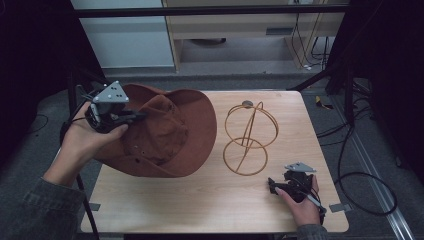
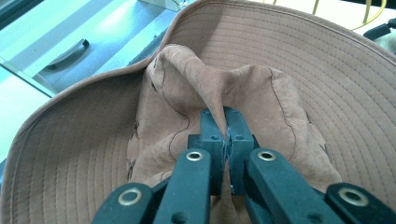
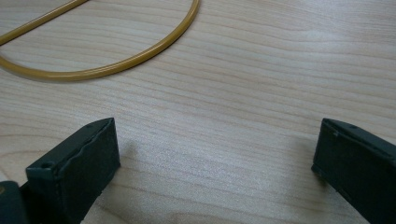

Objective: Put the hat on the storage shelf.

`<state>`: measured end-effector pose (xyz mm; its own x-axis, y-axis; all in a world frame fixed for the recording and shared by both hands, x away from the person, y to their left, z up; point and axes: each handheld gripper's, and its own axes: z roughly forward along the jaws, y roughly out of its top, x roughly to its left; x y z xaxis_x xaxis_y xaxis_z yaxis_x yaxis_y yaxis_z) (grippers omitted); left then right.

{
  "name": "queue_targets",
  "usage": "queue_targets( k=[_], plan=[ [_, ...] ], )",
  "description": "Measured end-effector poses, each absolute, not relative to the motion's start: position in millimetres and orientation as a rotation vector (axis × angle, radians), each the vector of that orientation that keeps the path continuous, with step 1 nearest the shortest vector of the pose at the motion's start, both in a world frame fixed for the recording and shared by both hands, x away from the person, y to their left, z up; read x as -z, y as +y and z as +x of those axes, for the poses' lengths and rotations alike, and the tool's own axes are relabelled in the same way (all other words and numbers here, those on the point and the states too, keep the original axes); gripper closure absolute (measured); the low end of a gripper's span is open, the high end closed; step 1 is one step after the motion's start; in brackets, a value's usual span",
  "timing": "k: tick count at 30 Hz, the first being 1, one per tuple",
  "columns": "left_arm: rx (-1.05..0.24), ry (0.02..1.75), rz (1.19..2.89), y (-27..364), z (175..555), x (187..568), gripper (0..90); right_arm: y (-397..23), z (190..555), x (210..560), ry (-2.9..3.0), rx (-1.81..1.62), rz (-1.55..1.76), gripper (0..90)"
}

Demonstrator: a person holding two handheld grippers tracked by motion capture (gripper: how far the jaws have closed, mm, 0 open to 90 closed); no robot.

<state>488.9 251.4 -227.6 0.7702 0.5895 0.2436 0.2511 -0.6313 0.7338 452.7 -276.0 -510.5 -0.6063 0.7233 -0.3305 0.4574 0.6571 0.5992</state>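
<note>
From the high view, the left hand-held gripper holds a brown wide-brimmed hat over the left half of the wooden counter, its brim tilted and overhanging the counter's left edge near the person's left hand. Just right of the hat stands a yellow wire hat stand, two rings joined by a rod (its base ring lies flat on the wood), with a narrow strip of bare counter between brim and stand. The right hand-held gripper rests low near the front right corner, just in front of the stand's base ring, held by the right hand; the front strip of counter between the two hands lies bare. In the left gripper view, the left hand-held gripper is clamped tight on a pinched fold of the hat's crown, the brim curving all round. In the right gripper view, the right hand-held gripper stands wide apart with bare wood between its black fingers, and the stand's ring curves across the top left, apart from them.
</note>
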Motion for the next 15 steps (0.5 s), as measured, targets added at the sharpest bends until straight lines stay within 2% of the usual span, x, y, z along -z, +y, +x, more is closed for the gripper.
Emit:
queue_targets(
  k=[15],
  plan=[
    [-0.640, 0.582, 2.225, 242.1, 485.8, 205.2, 88.4, -276.0, 452.6, 510.4, 2.317, -0.627, 0.913, 0.6]
  ],
)
